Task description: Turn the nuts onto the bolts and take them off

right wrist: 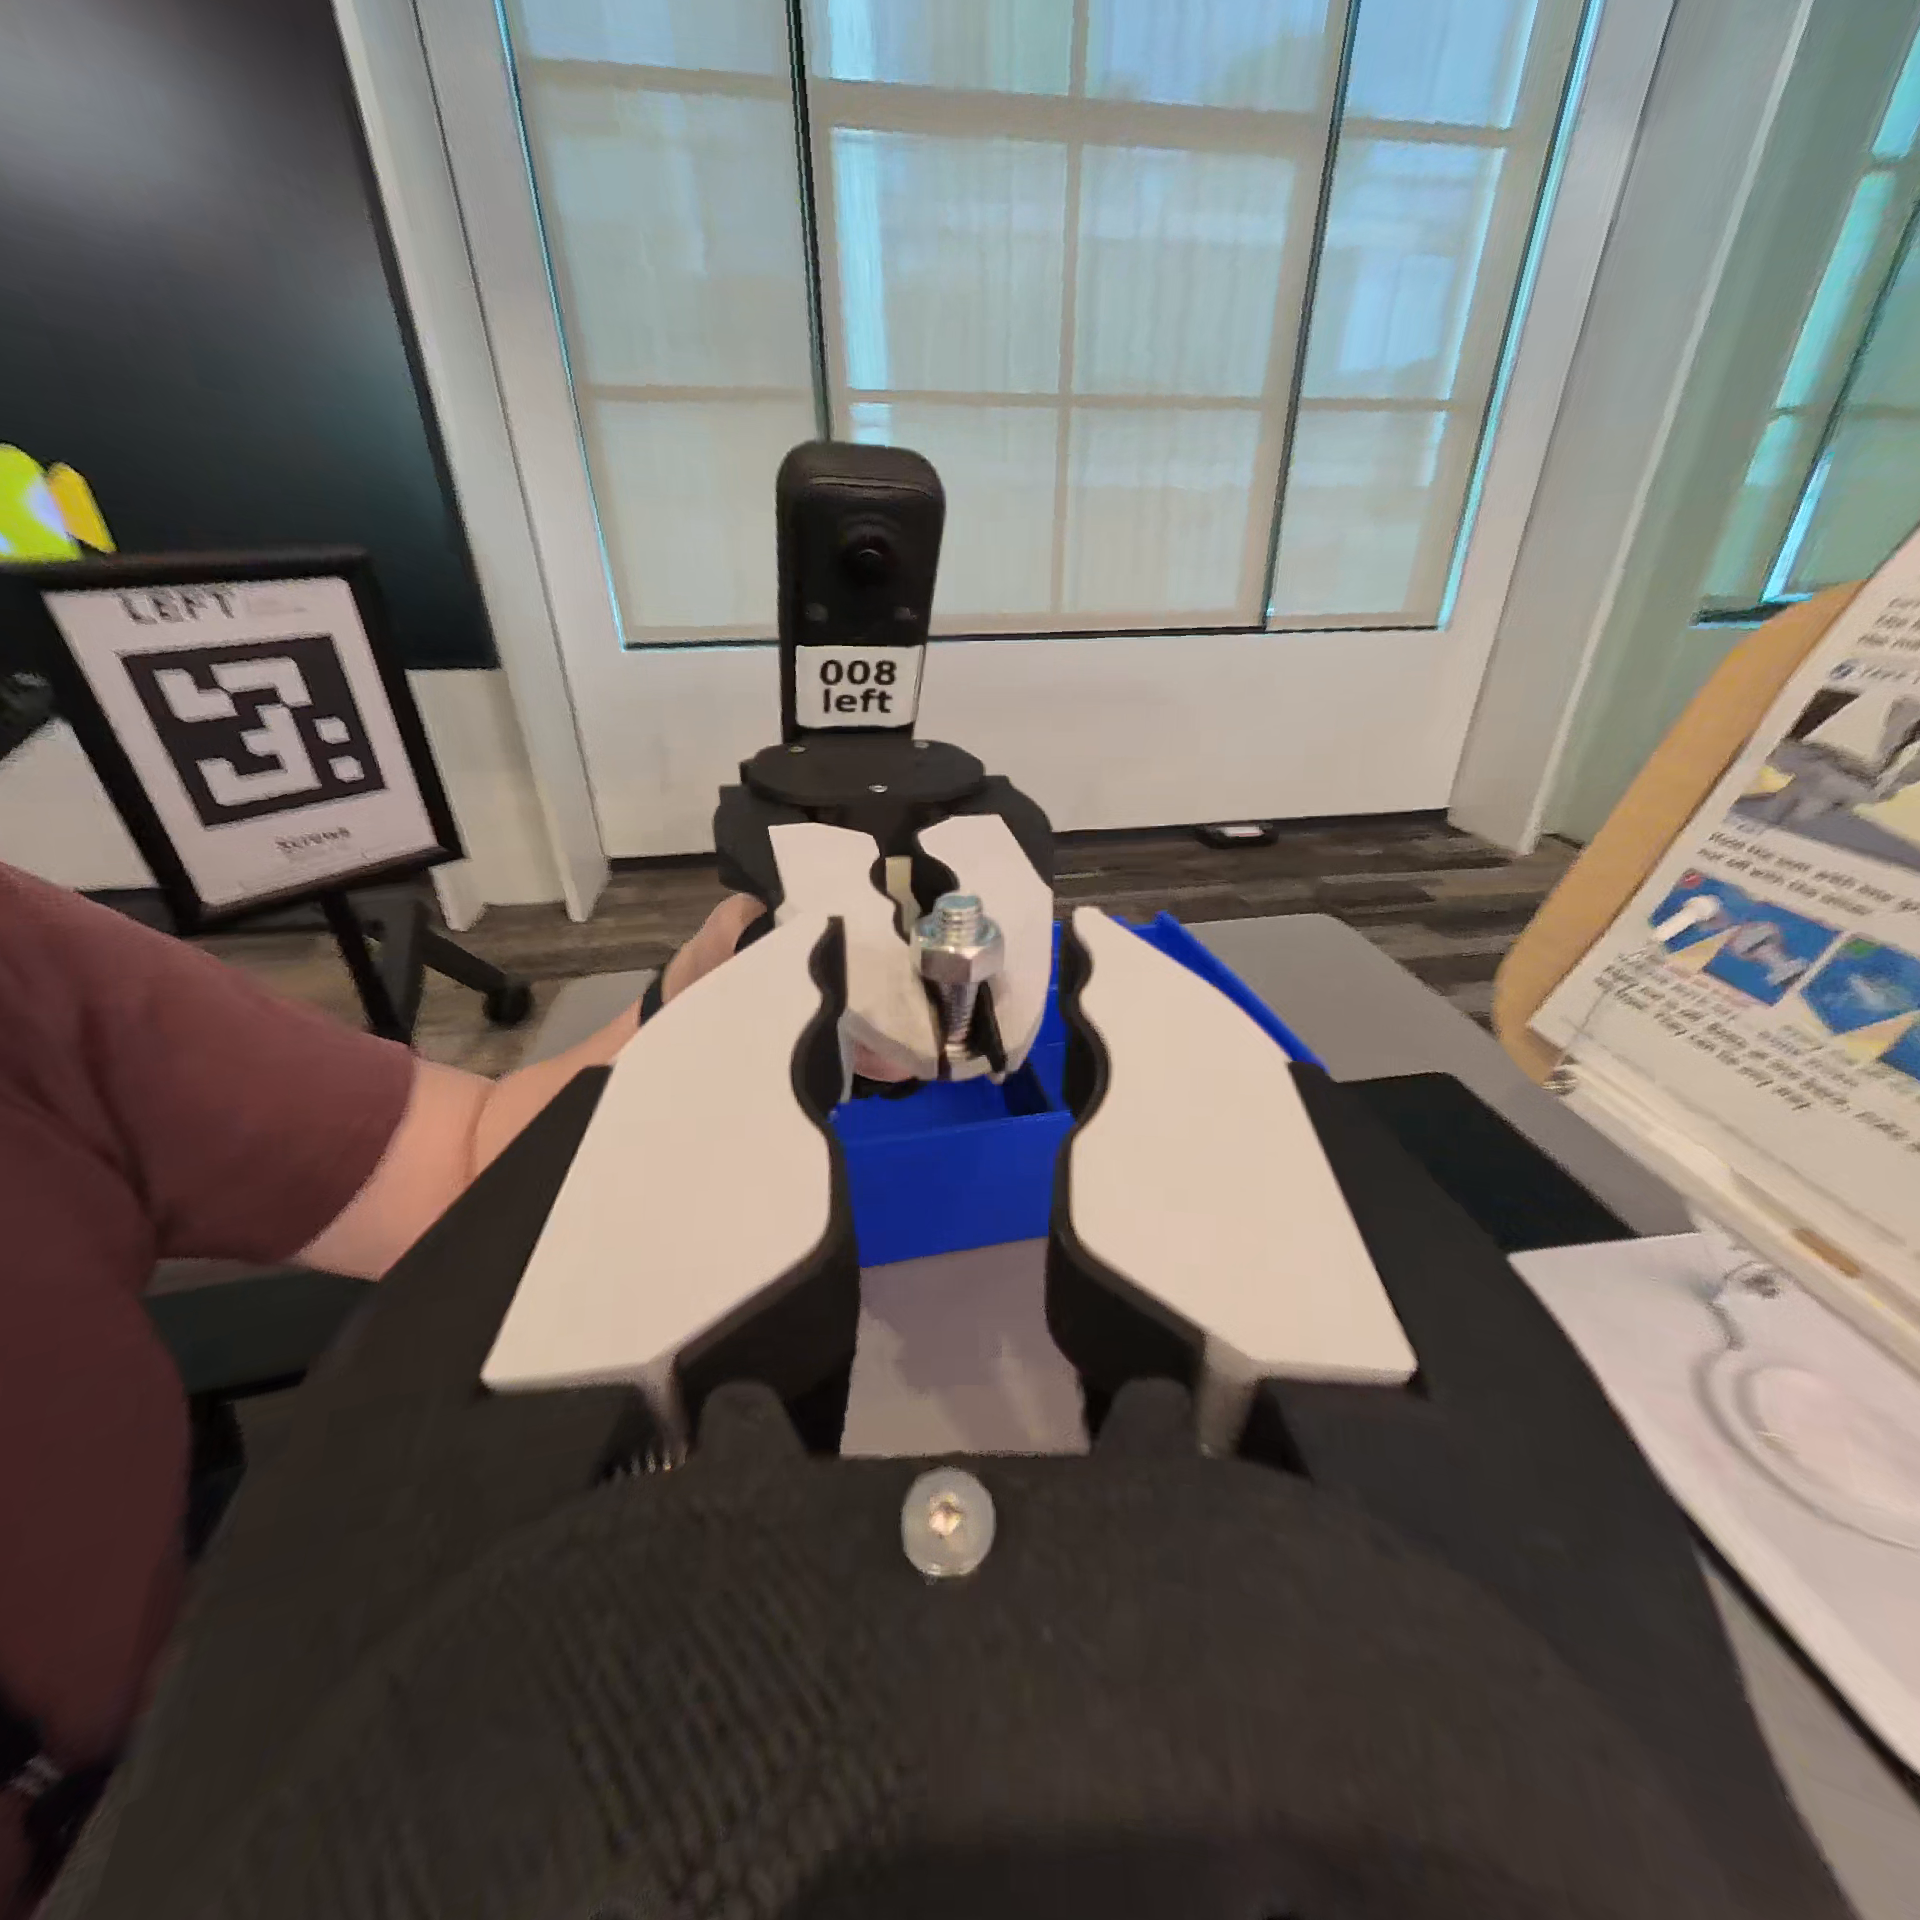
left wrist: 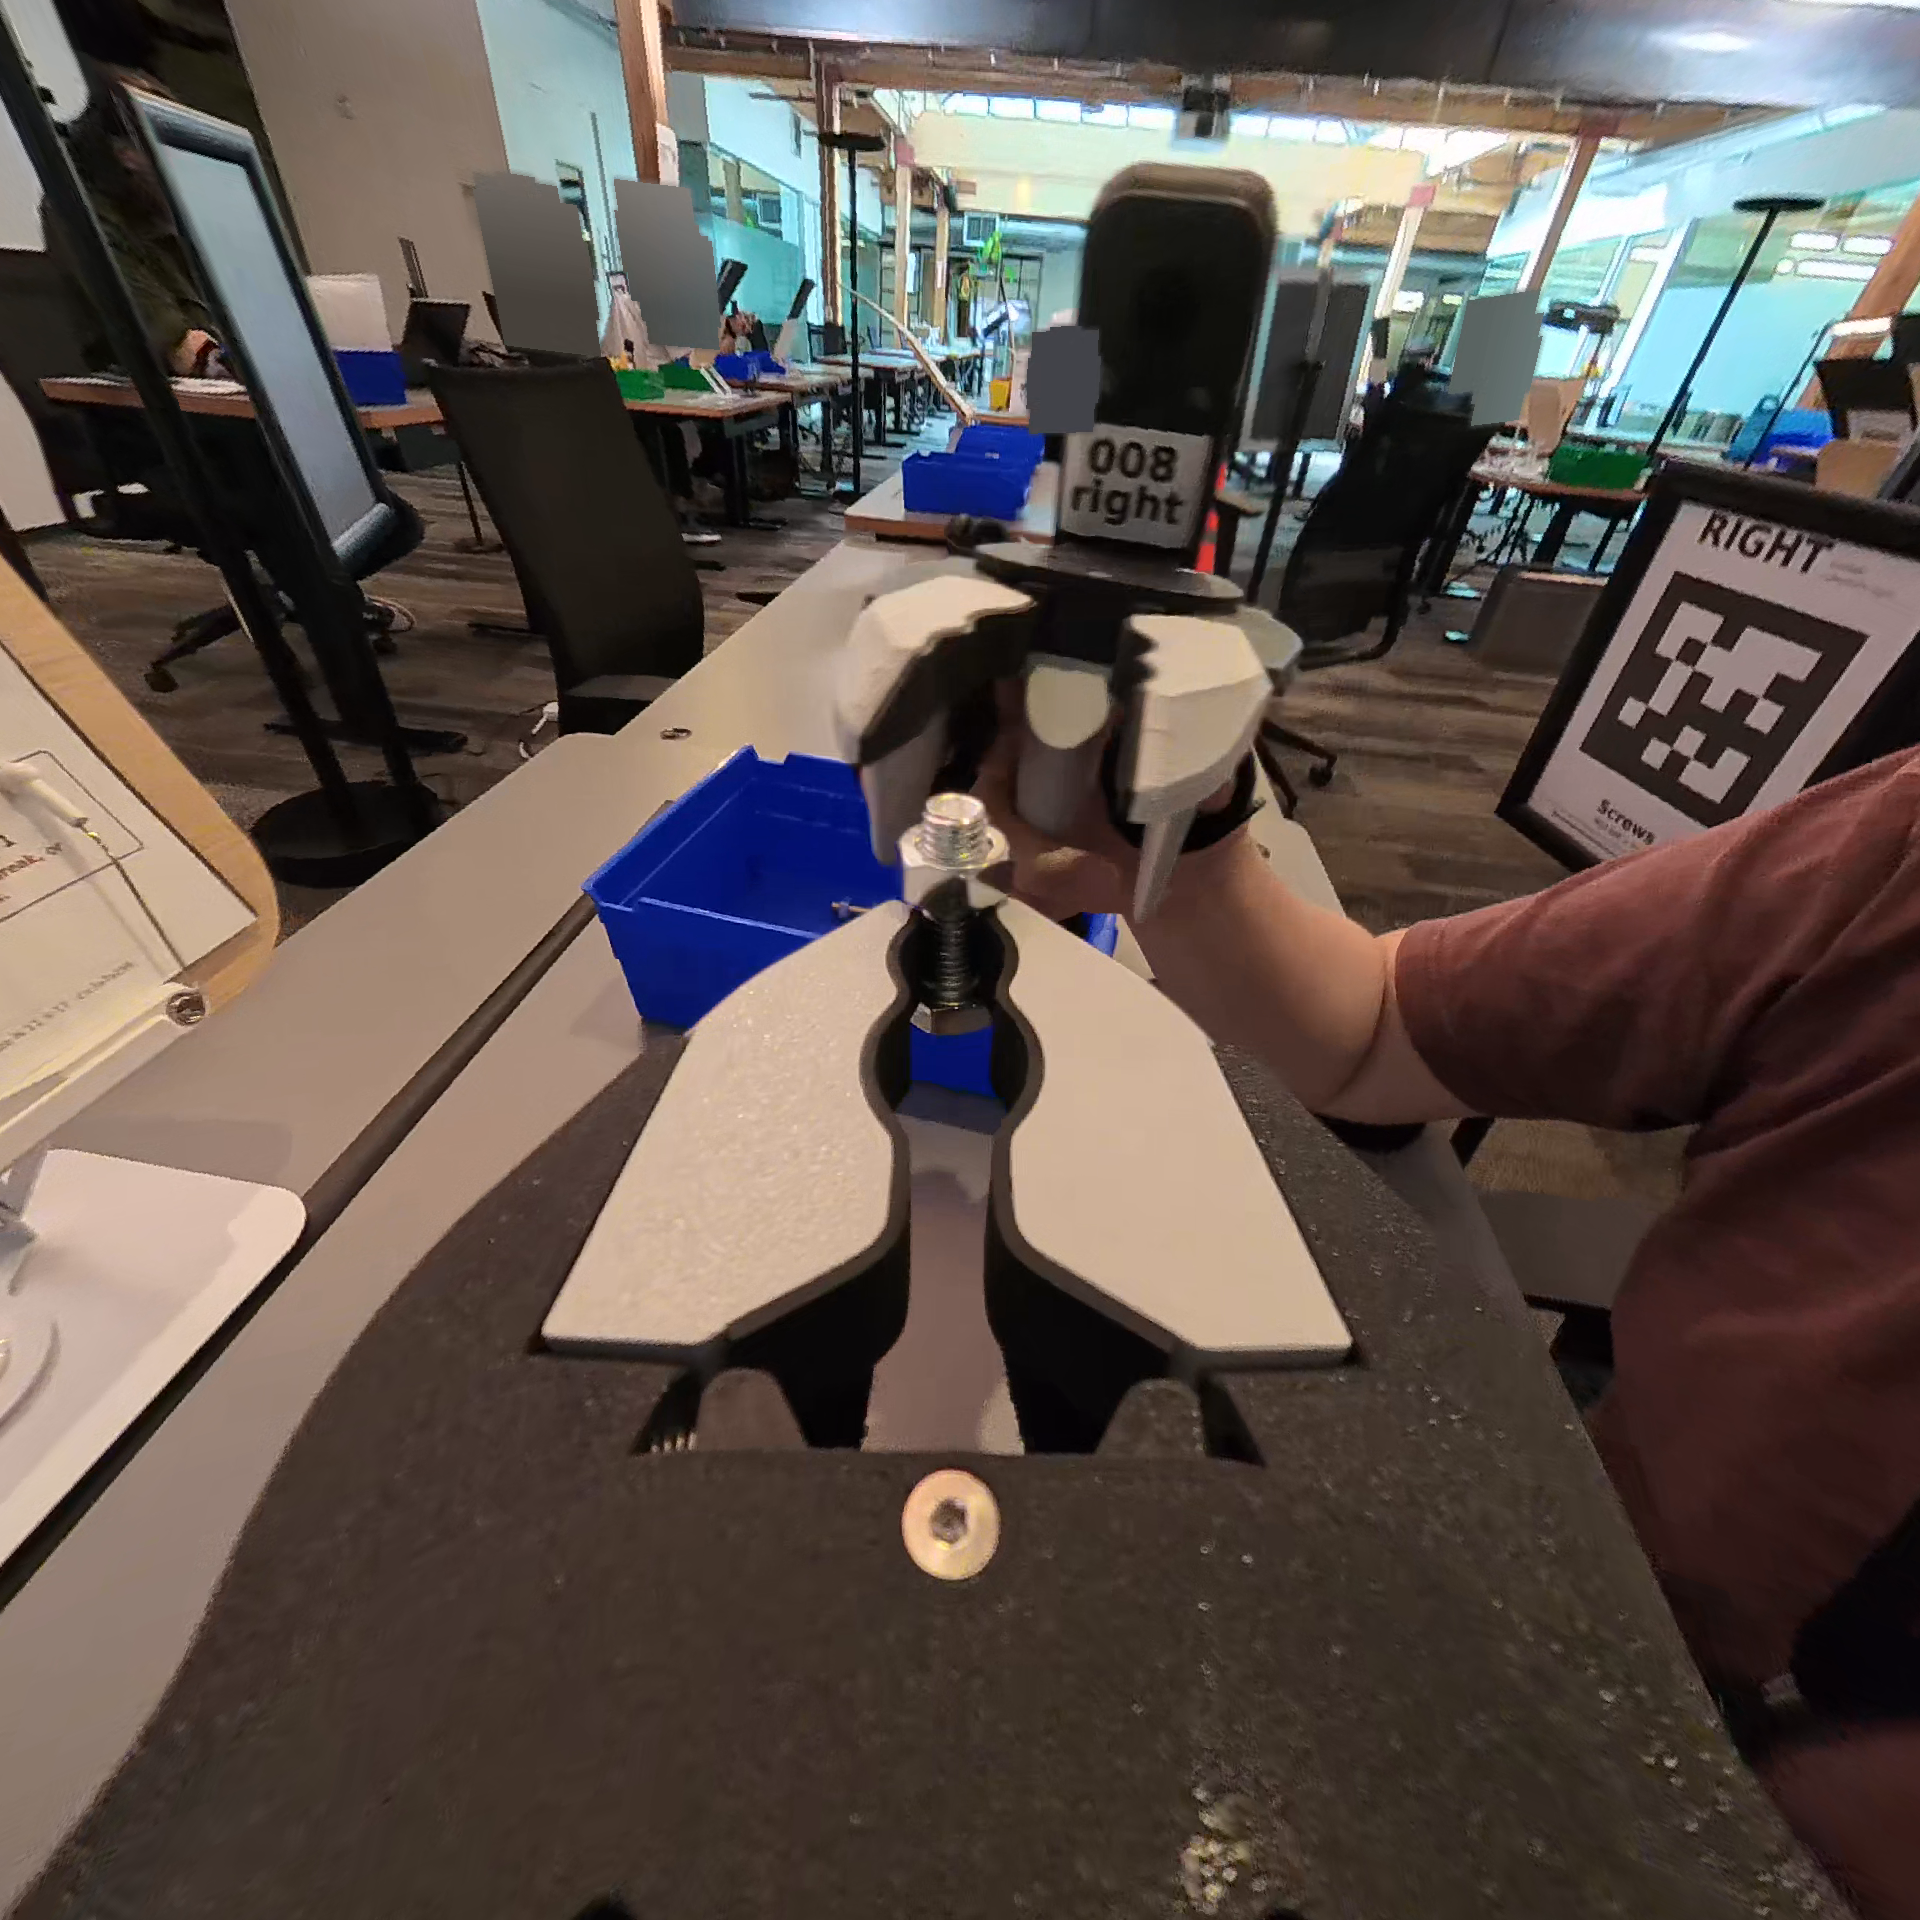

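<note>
Upright in mid-air, the bolt point(left wrist: 951, 935) is clamped by its threaded shank between the jaws of the left gripper point(left wrist: 951, 940), which are closed on it, head downward. A silver nut point(left wrist: 953, 854) sits near the bolt's upper end. The right gripper point(right wrist: 951, 1023) faces it with jaws spread wide, holding nothing; one finger seems to touch the nut, though blur makes that uncertain. Below both lies a blue bin point(left wrist: 727, 894) on the grey table point(left wrist: 416, 997). Framed marker signs point(right wrist: 249, 727) stand at the sides.
</note>
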Available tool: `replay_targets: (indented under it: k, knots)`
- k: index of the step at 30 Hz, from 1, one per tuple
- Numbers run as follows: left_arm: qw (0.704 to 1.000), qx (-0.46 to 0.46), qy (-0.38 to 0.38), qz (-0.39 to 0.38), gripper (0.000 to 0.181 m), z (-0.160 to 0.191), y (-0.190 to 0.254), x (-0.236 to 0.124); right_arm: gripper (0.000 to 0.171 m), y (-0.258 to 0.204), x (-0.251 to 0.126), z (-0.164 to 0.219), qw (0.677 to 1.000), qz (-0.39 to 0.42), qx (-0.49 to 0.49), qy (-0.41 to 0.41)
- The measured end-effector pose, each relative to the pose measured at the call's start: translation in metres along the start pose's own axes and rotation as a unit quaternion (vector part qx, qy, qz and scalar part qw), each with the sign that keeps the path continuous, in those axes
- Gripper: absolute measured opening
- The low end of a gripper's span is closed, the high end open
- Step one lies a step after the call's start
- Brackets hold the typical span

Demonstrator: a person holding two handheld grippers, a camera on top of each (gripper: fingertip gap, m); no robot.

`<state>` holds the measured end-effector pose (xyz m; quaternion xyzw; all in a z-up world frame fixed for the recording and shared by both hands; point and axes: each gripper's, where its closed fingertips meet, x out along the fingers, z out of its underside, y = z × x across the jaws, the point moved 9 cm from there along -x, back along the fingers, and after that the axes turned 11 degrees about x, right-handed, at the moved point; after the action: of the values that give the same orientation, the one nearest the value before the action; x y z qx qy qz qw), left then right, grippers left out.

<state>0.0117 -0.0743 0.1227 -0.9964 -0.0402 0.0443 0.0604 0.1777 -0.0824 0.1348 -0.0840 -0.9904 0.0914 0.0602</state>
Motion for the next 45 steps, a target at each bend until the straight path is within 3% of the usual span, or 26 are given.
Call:
replay_targets:
  k: [9, 21, 22, 24, 25, 30, 33, 39, 42, 45]
  knots:
    - [1.000, 0.007, -0.024, 0.004, 0.009, 0.004, 0.003, 0.008, 0.011, 0.006, 0.003, 0.005, 0.999, -0.026, 0.045, 0.000]
    - [0.999, 0.011, -0.031, 0.007, 0.009, 0.005, 0.004, 0.010, 0.010, 0.006, 0.004, 0.007, 0.999, -0.019, 0.033, -0.027]
    - [1.000, 0.007, -0.029, 0.007, 0.011, 0.005, 0.004, 0.010, 0.010, 0.007, 0.003, 0.007, 0.999, -0.019, 0.035, -0.028]
    - [0.999, -0.001, -0.034, -0.010, 0.042, 0.005, 0.001, 0.010, 0.010, 0.009, 0.001, 0.006, 0.999, -0.015, 0.039, -0.019]
    - [0.999, 0.001, -0.044, -0.016, 0.048, 0.006, 0.000, 0.010, 0.010, 0.010, 0.000, 0.005, 0.999, -0.016, 0.041, -0.016]
    - [0.999, 0.000, -0.051, 0.014, 0.037, 0.009, 0.005, 0.016, 0.010, 0.010, -0.002, 0.004, 0.997, -0.038, 0.060, -0.015]
    - [0.998, 0.006, -0.053, 0.021, 0.020, 0.012, 0.006, 0.021, 0.009, 0.010, -0.002, 0.004, 0.997, -0.039, 0.060, -0.017]
    - [0.999, 0.018, -0.050, 0.009, 0.019, 0.012, 0.006, 0.022, 0.010, 0.010, -0.002, 0.004, 0.998, -0.040, 0.049, -0.013]
    - [0.999, 0.011, -0.035, 0.002, 0.019, 0.010, 0.006, 0.020, 0.037, 0.008, -0.003, 0.001, 0.999, -0.035, 0.033, 0.001]
    - [1.000, 0.001, -0.028, 0.001, 0.019, 0.008, 0.003, 0.014, 0.032, 0.009, -0.005, 0.001, 0.999, -0.024, 0.024, -0.012]
